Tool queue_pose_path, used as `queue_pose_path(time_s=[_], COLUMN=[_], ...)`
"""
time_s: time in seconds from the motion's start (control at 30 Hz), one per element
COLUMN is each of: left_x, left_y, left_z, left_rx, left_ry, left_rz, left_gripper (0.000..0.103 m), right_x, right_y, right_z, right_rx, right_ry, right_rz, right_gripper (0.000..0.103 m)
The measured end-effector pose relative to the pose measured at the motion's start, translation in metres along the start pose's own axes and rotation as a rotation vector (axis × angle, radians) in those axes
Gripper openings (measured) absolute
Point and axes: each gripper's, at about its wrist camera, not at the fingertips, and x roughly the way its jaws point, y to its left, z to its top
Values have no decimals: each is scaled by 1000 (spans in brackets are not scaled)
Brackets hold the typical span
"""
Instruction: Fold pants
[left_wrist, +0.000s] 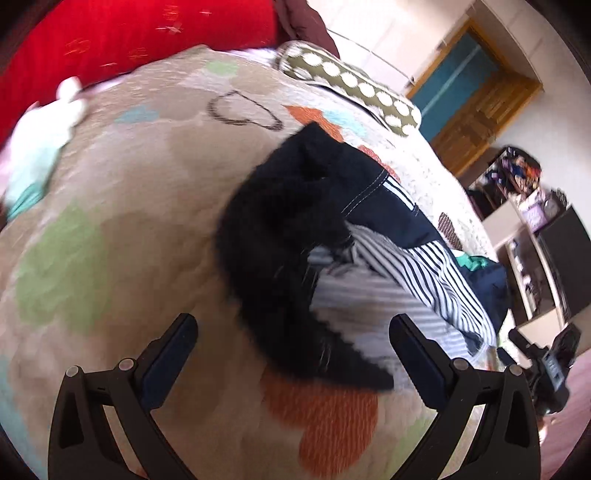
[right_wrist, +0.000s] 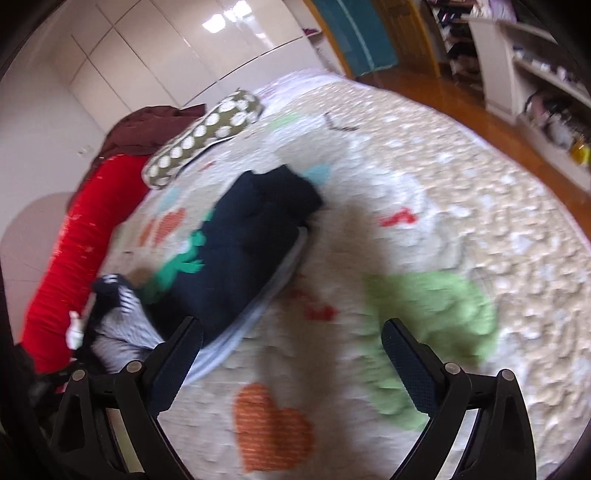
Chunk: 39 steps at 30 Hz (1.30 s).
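Black plastic, both claws: my left claw (left_wrist: 293, 334) stands wide apart and holds nothing, hovering over the bed quilt (left_wrist: 122, 206). My right claw (right_wrist: 291, 338) is likewise spread wide and empty, above a bare stretch of the same quilt (right_wrist: 461, 192), between an orange heart patch (right_wrist: 271, 424) and a green patch (right_wrist: 428, 310).

Just beyond the left fingertips lies a rumpled pile of clothes. Black pants (left_wrist: 280, 240) sit nearest, one dark corner reaching between the fingers; whether cloth touches either pad I cannot tell, the view is blurred. A striped garment (left_wrist: 402, 280) overlaps the pants on their right side, and a navy piece with white stitching (left_wrist: 373, 184) lies behind.

From the right wrist the pile sits ahead and left: a dark navy folded bulk (right_wrist: 240, 251) with green showing (right_wrist: 181, 266) at its edge, striped cloth (right_wrist: 122, 325) nearest my left finger.

Farther out: a polka-dot pillow (left_wrist: 351, 88), a red cushion (left_wrist: 129, 40) at the head of the bed, shelving (right_wrist: 535, 85) along the wall, and a wooden floor (right_wrist: 461, 110).
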Motion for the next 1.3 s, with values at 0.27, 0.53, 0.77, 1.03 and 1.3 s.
queue_pose_path(time_s=[0.27,0.53,0.77,1.03,1.3], left_x=[40,-20,-84,-87,-151], left_y=[-34,-27,-16,30,25], left_z=[32,15,-33,-82,-73], left_rx=[94,93,122,52,50], left_ry=[48,10,-59,6,-133], left_rz=[162,124,162,218,233], left_gripper=[35,22,22,33,47], right_x=[60,35,-16,-44,-104], right_y=[29,30,20,-10,-9], right_z=[37,37,-14,-74,-67], right_rx=[-29,51,86,97,2], right_ry=[-6,32,59,80,-78], right_rz=[-109,11,123,92,28], right_gripper=[65,16,16,23,46])
